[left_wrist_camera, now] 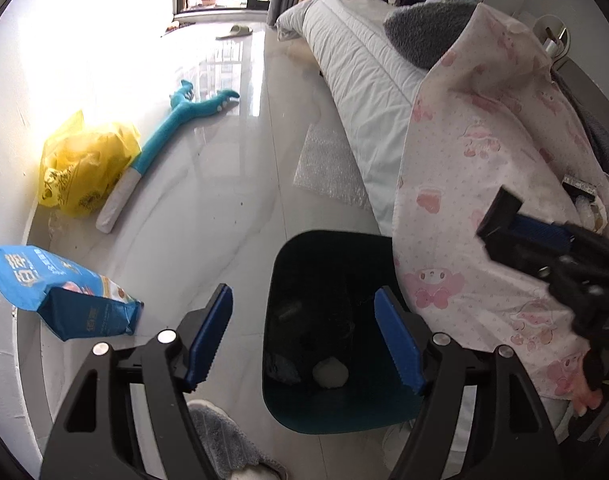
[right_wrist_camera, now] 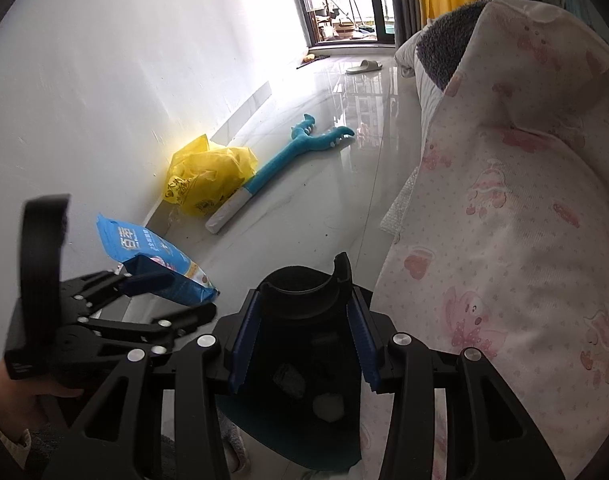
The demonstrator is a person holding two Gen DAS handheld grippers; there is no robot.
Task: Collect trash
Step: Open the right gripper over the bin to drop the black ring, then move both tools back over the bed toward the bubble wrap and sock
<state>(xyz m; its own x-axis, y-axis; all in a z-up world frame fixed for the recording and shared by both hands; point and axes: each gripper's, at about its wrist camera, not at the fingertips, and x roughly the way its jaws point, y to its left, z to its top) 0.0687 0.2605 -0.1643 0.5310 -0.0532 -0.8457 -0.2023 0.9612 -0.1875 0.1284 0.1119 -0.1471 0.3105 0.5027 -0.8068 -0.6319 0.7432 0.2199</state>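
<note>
Above the dark teal plastic bin [left_wrist_camera: 328,332], left gripper [left_wrist_camera: 304,344] fingers spread wide; right gripper [right_wrist_camera: 300,344] jaws apart too, white crumpled wad [left_wrist_camera: 330,374] at six o'clock inside.

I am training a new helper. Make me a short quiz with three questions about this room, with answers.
1. True or false: the dark teal plastic trash bin holds a crumpled white paper ball.
2. What lies nearest the wall: A) yellow plastic bag, B) sheet of clear bubble wrap, C) pale green slipper?
3. How stand the jaws of the left gripper?

Key: 1 true; 2 A; 3 open, holding nothing.
</note>
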